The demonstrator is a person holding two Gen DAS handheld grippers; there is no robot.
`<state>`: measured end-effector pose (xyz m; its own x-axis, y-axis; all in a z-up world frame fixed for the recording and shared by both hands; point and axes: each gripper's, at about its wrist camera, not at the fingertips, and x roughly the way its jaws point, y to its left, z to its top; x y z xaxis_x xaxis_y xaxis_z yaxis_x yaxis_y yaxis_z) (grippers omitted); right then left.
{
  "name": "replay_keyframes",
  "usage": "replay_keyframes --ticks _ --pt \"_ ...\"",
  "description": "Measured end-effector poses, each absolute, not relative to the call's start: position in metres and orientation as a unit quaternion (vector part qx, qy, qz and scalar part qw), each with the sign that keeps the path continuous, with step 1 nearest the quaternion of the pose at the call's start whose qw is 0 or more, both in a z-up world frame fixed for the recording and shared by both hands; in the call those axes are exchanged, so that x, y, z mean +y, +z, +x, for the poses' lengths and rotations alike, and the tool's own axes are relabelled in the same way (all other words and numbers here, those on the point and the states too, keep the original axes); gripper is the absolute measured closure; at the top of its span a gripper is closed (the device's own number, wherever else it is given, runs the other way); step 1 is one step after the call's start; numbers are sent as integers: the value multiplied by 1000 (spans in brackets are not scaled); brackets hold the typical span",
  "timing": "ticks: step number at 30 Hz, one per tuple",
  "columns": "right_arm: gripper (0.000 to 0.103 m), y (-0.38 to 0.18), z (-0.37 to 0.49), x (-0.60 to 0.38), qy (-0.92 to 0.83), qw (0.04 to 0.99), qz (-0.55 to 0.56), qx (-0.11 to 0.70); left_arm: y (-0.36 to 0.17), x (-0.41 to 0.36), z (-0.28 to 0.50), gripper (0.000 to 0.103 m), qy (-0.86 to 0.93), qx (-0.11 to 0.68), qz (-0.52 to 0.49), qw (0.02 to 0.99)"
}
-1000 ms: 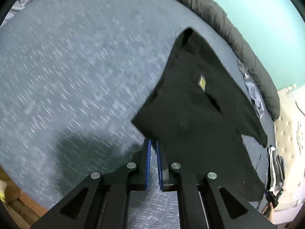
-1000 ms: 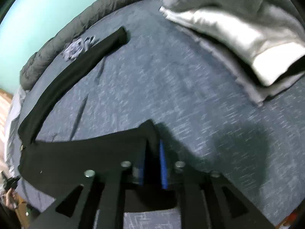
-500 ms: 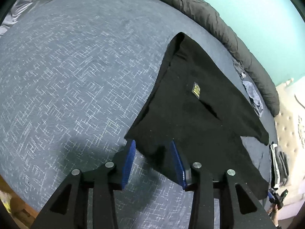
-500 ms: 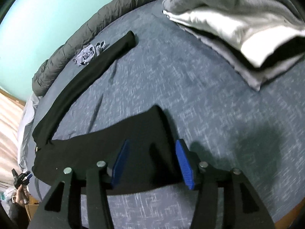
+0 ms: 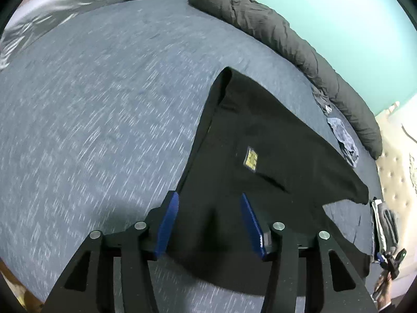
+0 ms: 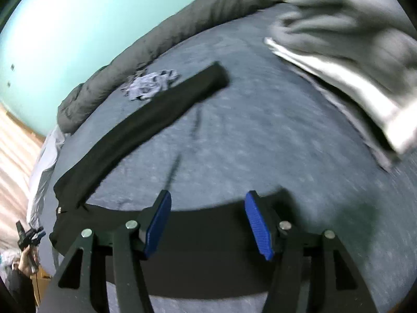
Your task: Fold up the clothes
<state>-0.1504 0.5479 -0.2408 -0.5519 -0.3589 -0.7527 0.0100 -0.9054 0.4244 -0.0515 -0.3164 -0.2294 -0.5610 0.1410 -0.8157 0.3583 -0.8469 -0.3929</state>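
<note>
A black garment [image 5: 260, 172] lies spread flat on the blue-grey bedcover [image 5: 91, 120], with a small yellow label [image 5: 251, 157] showing on its upper face. The left gripper [image 5: 208, 219] hangs over the near corner of the cloth with its blue pads [image 5: 168, 224] wide apart, gripping nothing — fabric shows between them but neither pad pinches it. From the right wrist, the right gripper [image 6: 207, 220] is likewise spread open above the garment's near edge [image 6: 208, 247], and a long black strip of the same cloth [image 6: 146, 120] runs away to the upper left. Around the garment: a rolled dark grey duvet [image 5: 286, 39] lines the far edge of the bed against a turquoise wall [image 6: 65, 26]; a small crumpled grey-blue cloth [image 6: 151, 83] sits just beside the far end of the black strip, between it and the duvet. A heap of grey and white bedding [image 6: 351, 52] occupies the upper right of the right view, blurred, well apart from the garment. At the bed's edge a person's hand [image 6: 26, 258] holds a dark gadget; what it is cannot be told. A cream tufted headboard [image 5: 396, 161] stands at the far right of the left view.
</note>
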Motion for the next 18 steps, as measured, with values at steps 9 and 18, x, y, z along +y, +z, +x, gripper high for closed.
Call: replay_keyframes --ticks 9,18 --pt "42 -261 -217 498 -846 127 492 -161 -250 -316 -116 46 -838 253 480 62" --pt "42 -289 -271 462 -838 135 509 -144 -262 -322 -189 46 -845 236 477 59"
